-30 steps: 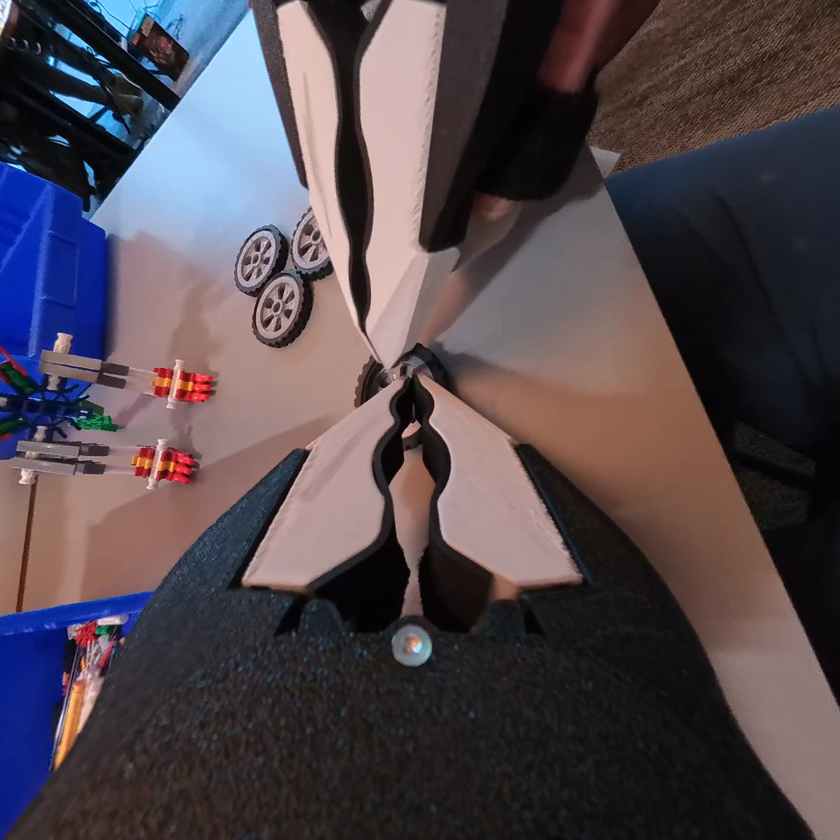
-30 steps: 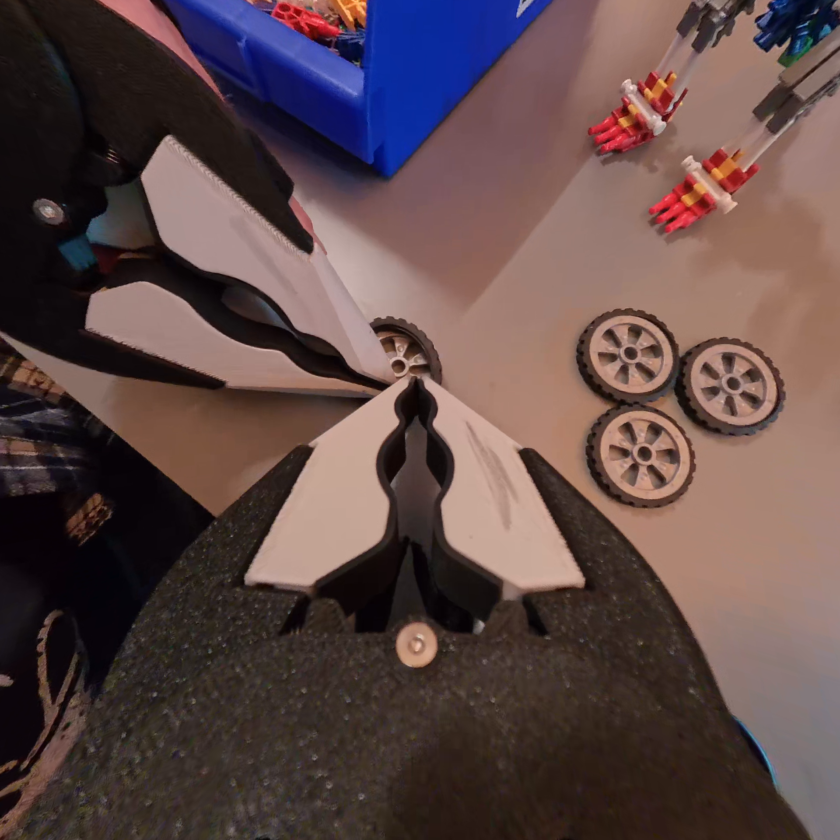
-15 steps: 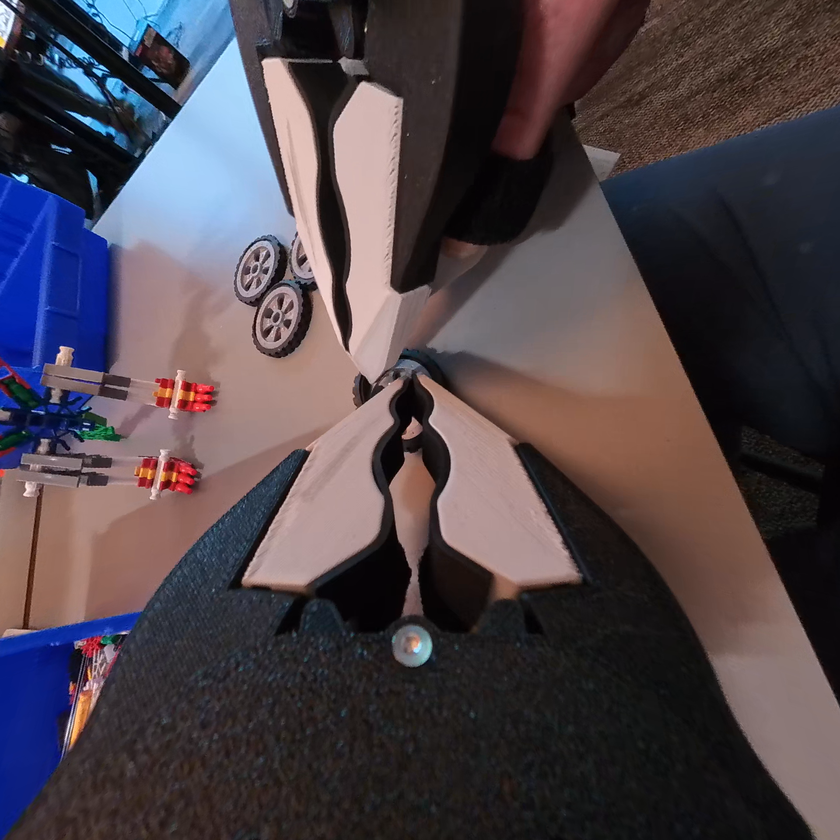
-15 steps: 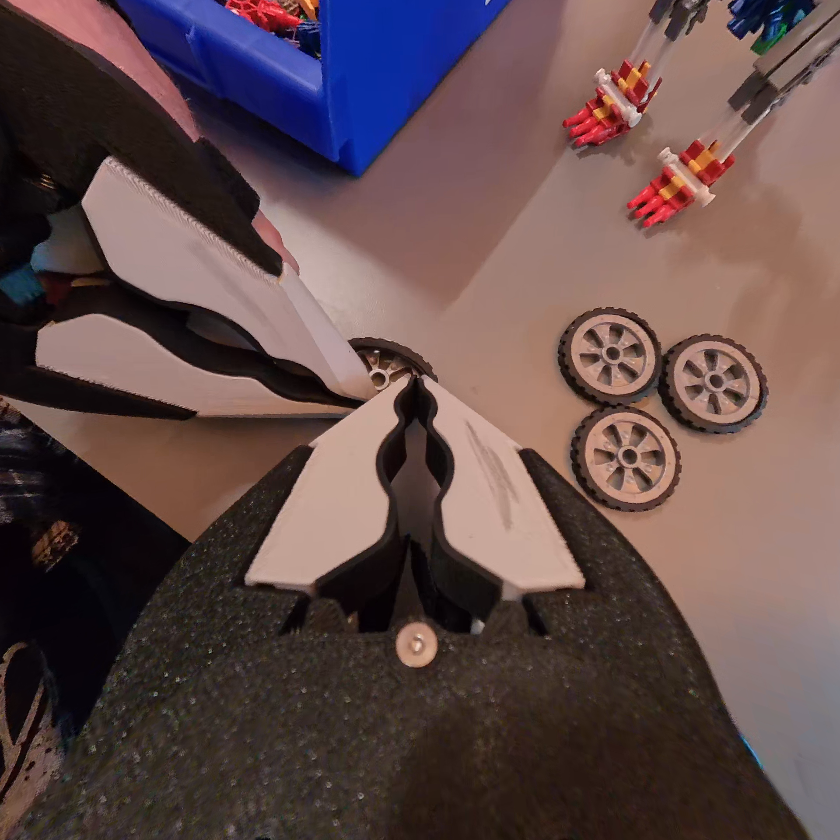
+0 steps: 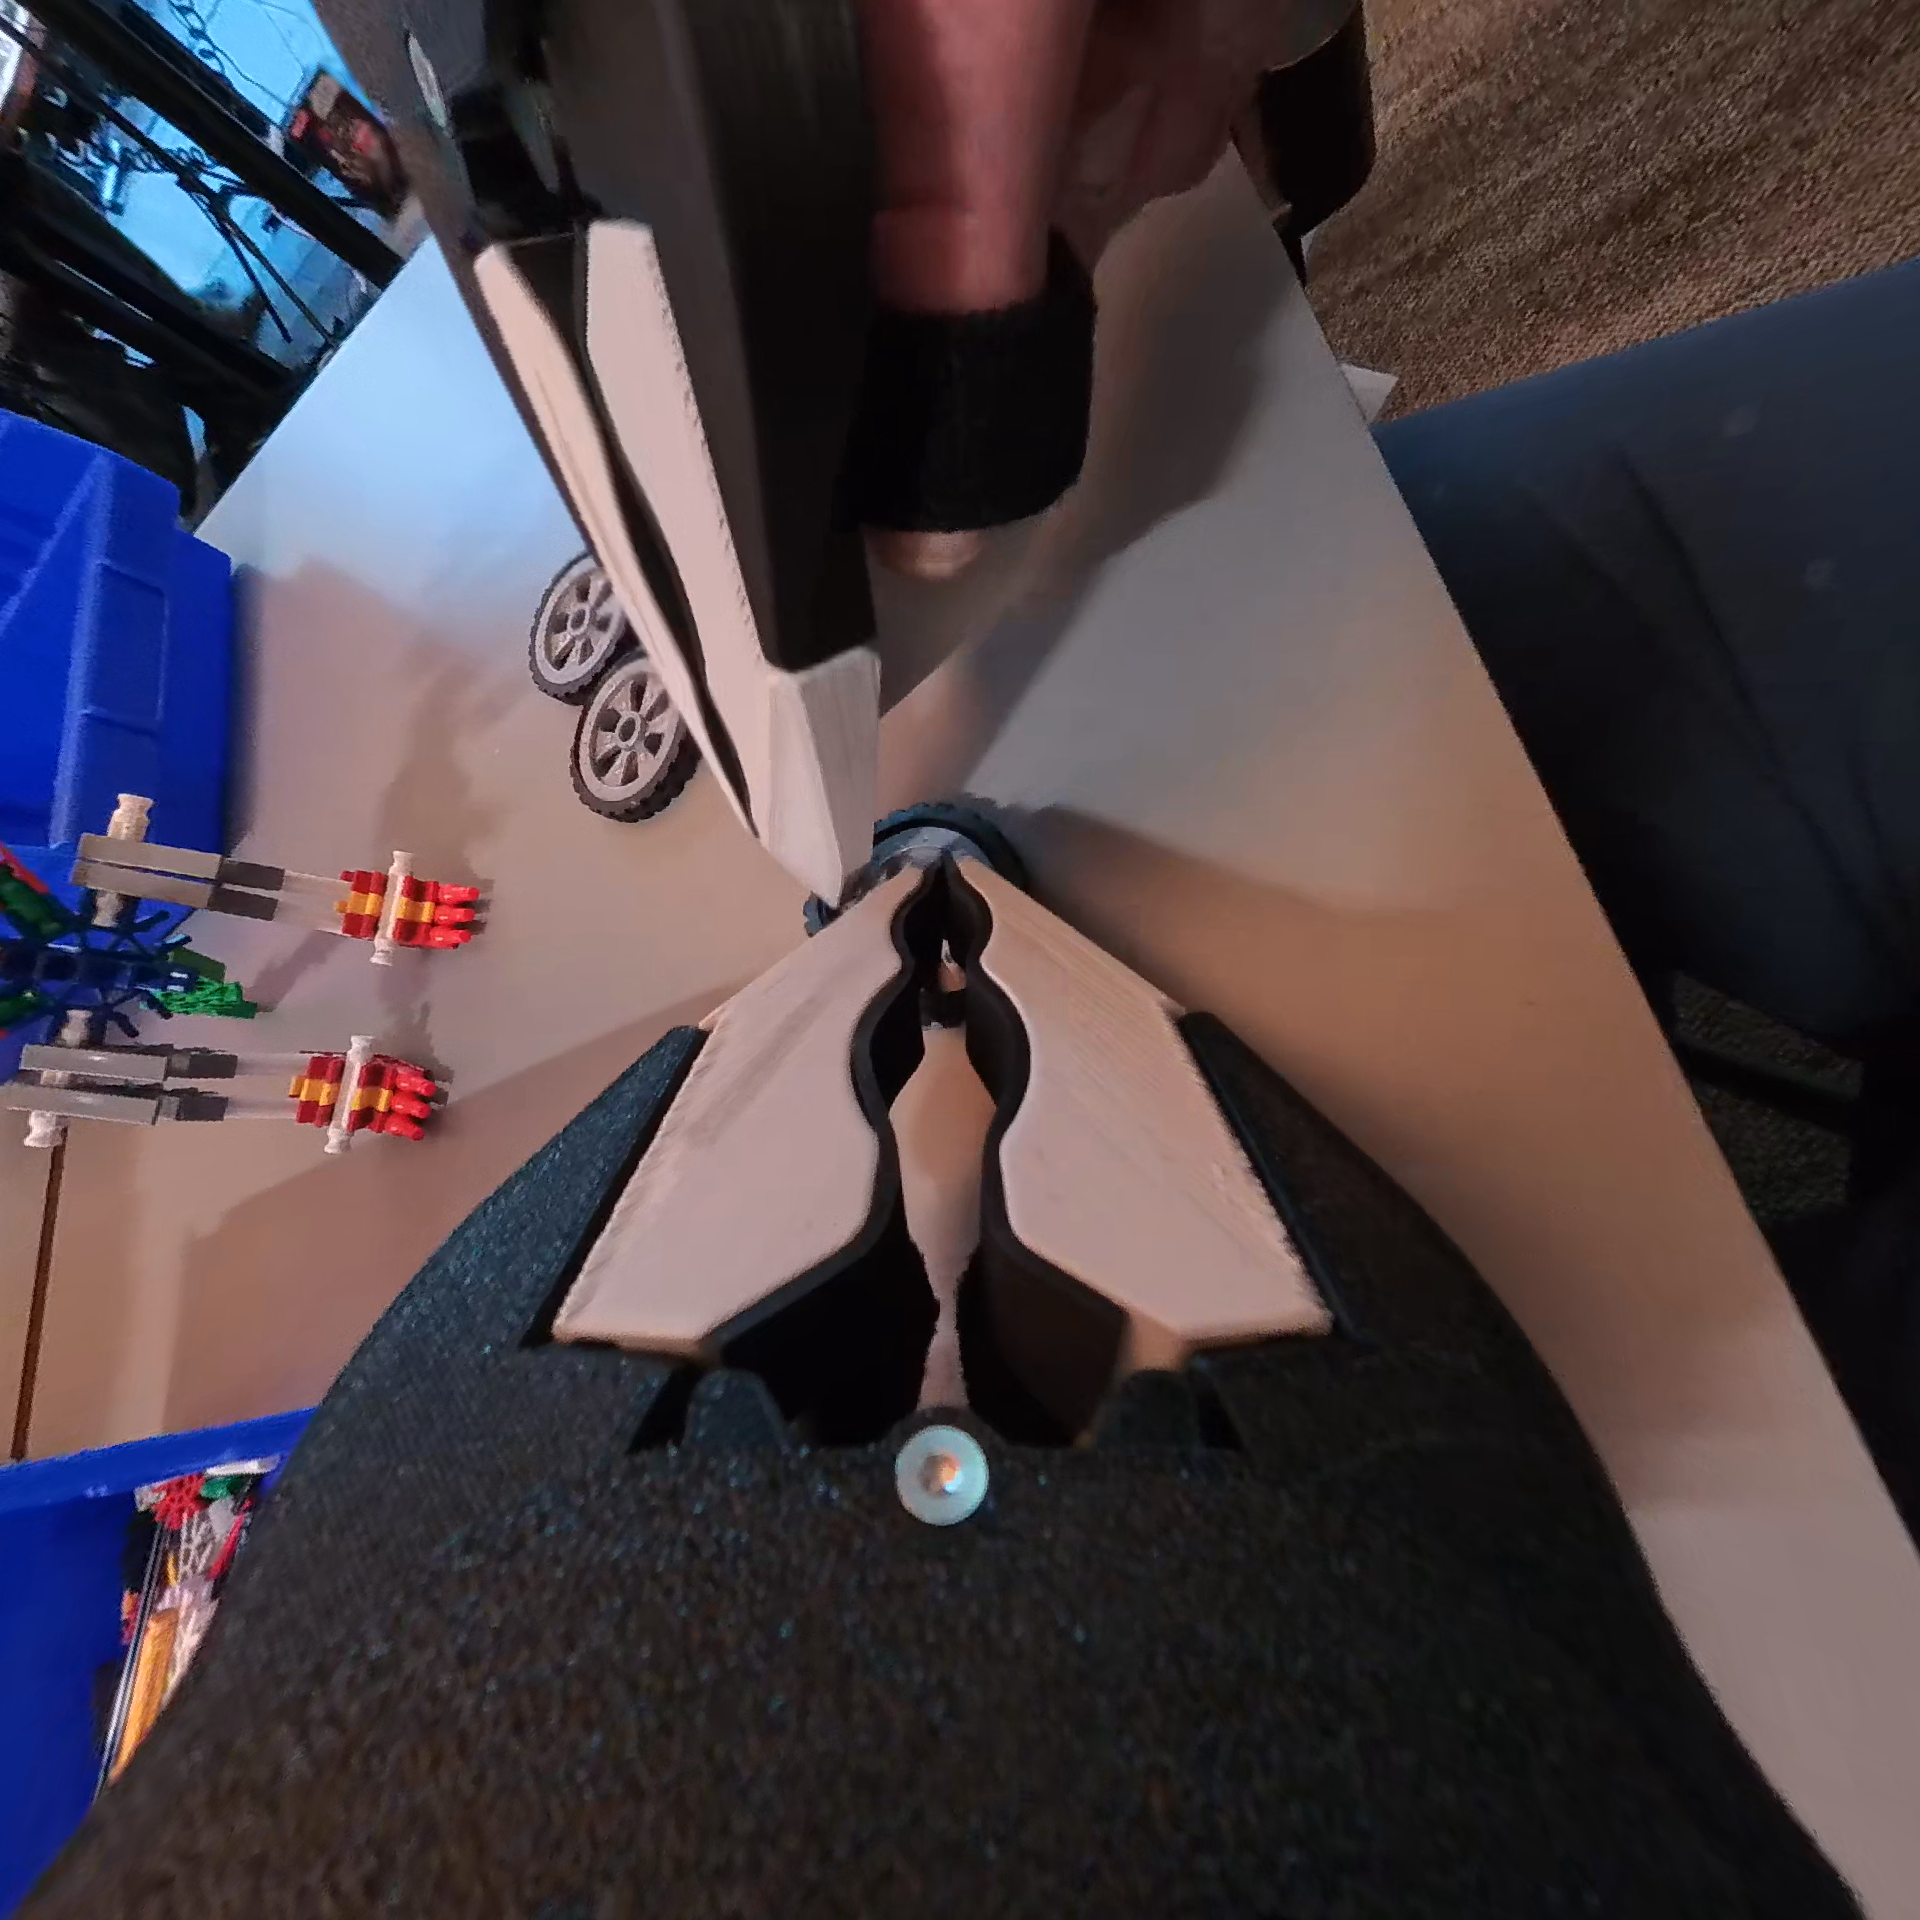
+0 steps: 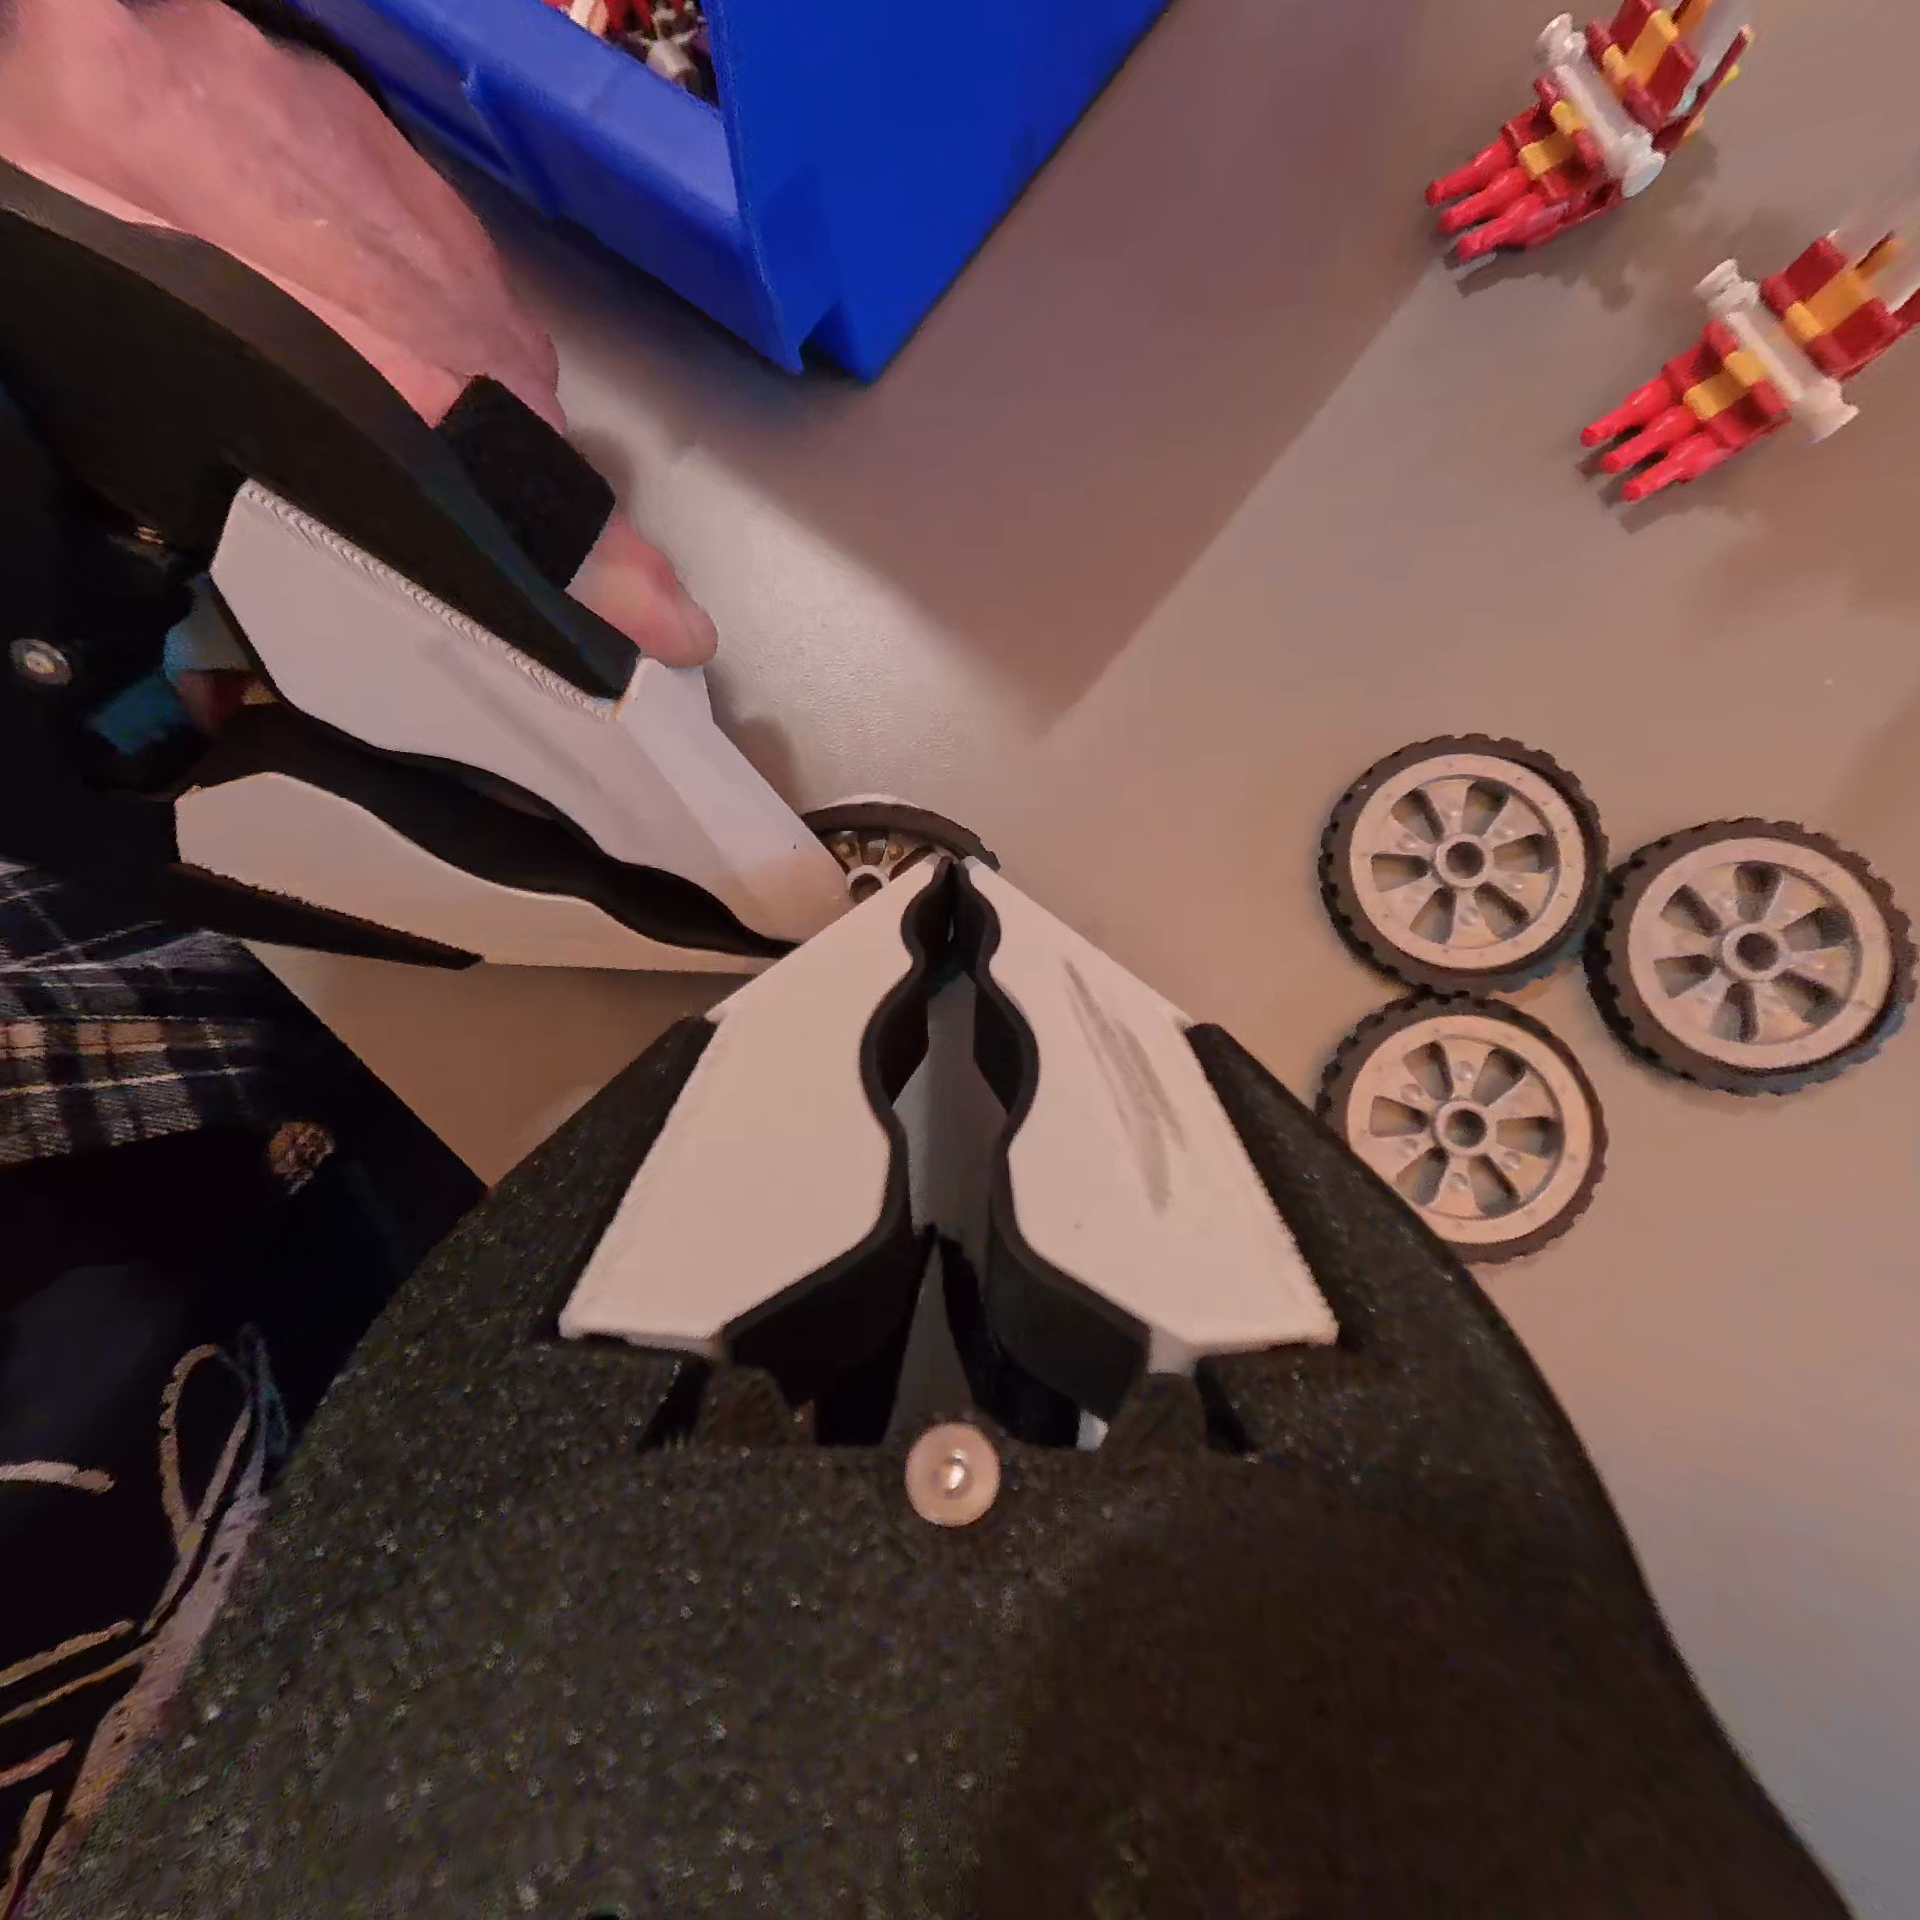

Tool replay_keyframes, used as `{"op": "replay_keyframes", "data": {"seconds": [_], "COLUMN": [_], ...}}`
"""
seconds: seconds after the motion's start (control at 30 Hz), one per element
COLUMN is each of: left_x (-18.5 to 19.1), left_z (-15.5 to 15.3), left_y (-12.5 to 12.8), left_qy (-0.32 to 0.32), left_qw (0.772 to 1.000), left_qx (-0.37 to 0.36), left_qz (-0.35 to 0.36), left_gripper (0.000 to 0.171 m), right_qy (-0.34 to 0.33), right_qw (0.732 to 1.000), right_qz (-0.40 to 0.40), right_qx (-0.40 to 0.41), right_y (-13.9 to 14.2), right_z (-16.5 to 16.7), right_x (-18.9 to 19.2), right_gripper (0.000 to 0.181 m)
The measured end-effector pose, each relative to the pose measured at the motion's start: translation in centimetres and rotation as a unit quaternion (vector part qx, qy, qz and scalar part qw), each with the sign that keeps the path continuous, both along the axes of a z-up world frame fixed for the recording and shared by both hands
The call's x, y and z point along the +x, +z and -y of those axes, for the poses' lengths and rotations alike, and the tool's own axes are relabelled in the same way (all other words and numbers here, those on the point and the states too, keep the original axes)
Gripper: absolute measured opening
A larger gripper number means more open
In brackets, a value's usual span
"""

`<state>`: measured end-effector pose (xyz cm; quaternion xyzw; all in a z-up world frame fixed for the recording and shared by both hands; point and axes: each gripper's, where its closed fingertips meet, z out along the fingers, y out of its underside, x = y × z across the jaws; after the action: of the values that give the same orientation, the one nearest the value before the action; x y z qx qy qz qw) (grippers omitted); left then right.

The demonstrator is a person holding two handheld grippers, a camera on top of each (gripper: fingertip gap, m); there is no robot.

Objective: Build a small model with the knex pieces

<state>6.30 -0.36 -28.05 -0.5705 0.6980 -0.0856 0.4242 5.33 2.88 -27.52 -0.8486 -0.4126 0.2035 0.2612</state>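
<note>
Both the left gripper (image 5: 943, 883) and right gripper (image 6: 951, 878) are closed, tips meeting over one wheel (image 6: 883, 847) lying flat, hub up, mostly hidden; grip unclear; three wheels (image 6: 1460, 862) right.

My tongs (image 6: 951, 883) are white with black wavy liners, set in speckled black housings. The wheels (image 6: 1463, 860) have grey spoked hubs and black treaded tyres, lying on a beige worktop (image 6: 1351, 520) near a blue bin (image 6: 883, 156) and red-and-yellow toy assemblies (image 6: 1558, 156).
</note>
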Motion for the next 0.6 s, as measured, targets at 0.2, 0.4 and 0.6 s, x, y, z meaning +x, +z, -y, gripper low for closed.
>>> {"op": "replay_keyframes", "data": {"seconds": [0.2,0.4,0.6], "left_x": [-0.4,-0.4,-0.6], "left_z": [0.5,0.7,0.7], "left_y": [-0.1,-0.1,-0.2], "left_qy": [-0.021,-0.028,-0.033], "left_qw": [0.999,0.999,0.999], "left_qx": [-0.028,-0.034,-0.039], "left_qz": [0.002,0.002,0.000], "left_gripper": [0.000,0.000,0.000], "right_qy": [0.016,0.088,0.138], "right_qw": [0.999,0.991,0.980], "right_qz": [0.040,0.083,0.087], "right_qx": [0.001,-0.051,-0.113], "right_y": [0.0,0.0,0.0], "right_z": [0.9,1.0,1.3], "right_x": [0.5,0.1,0.0], "right_gripper": [0.000,0.000,0.000]}}
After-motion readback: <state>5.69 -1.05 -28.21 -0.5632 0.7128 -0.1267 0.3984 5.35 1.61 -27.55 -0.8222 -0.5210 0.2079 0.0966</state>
